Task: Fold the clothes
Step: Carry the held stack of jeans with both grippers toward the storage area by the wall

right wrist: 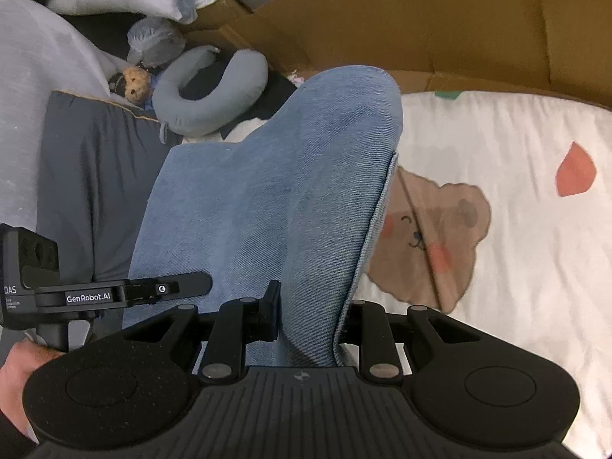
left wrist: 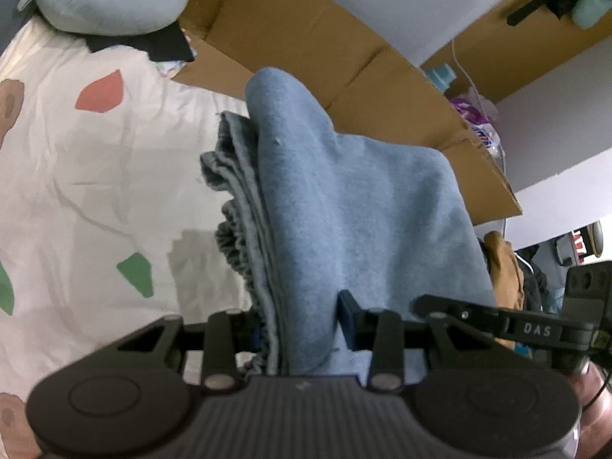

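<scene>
The bed (left wrist: 69, 160), under its white sheet printed with bears and coloured patches, fills the left of my left view and the right of my right view. Brown cardboard (left wrist: 306, 38) walls it in along the top of both.

The folded blue jeans (left wrist: 344, 199) hang lifted between my two grippers, in the middle of each frame. My left gripper (left wrist: 302, 329) is clamped on a thick stack of layers, gathered waistband included. My right gripper (right wrist: 310, 325) is clamped on a thinner denim fold.

My worry is the left bundle. It is bulky, so an inner layer could slide out and undo the fold. If my hands drift apart unevenly, the denim could twist or sag.

There is open sheet below for laying down. The cardboard edge is near behind. A neck pillow (right wrist: 214, 88) and dark clothing (left wrist: 160, 44) crowd the upper-left corners.
</scene>
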The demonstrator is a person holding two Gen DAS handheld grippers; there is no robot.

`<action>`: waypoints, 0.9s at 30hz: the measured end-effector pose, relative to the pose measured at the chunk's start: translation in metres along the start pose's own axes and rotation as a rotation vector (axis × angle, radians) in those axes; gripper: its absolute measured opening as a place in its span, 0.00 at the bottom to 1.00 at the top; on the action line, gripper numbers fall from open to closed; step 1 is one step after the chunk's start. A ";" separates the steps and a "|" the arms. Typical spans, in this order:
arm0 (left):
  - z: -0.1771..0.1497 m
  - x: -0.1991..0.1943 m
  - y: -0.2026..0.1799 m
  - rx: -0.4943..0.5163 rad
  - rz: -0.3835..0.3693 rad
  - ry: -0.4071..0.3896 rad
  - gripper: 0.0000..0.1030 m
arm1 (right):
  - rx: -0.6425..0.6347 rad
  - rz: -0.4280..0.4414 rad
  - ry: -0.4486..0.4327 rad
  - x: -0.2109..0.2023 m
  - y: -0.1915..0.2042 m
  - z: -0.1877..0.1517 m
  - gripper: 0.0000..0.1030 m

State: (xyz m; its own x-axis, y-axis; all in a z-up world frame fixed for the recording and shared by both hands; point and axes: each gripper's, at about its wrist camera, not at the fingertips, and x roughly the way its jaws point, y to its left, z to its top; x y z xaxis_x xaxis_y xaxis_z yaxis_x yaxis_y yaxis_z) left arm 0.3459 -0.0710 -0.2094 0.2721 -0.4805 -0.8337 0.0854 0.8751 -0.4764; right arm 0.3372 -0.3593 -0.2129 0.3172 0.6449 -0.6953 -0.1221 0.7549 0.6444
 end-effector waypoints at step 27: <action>0.037 -0.015 -0.190 0.141 -0.023 0.016 0.38 | 0.040 -0.039 -0.166 -0.183 -0.051 0.036 0.22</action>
State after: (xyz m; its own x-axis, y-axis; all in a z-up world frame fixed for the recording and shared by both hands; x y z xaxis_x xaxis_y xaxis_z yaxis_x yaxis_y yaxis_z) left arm 0.3611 -0.2281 -0.0958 0.2532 -0.5003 -0.8280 0.2257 0.8628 -0.4523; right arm 0.3194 -0.5197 -0.1071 0.4728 0.5839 -0.6599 -0.0705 0.7716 0.6322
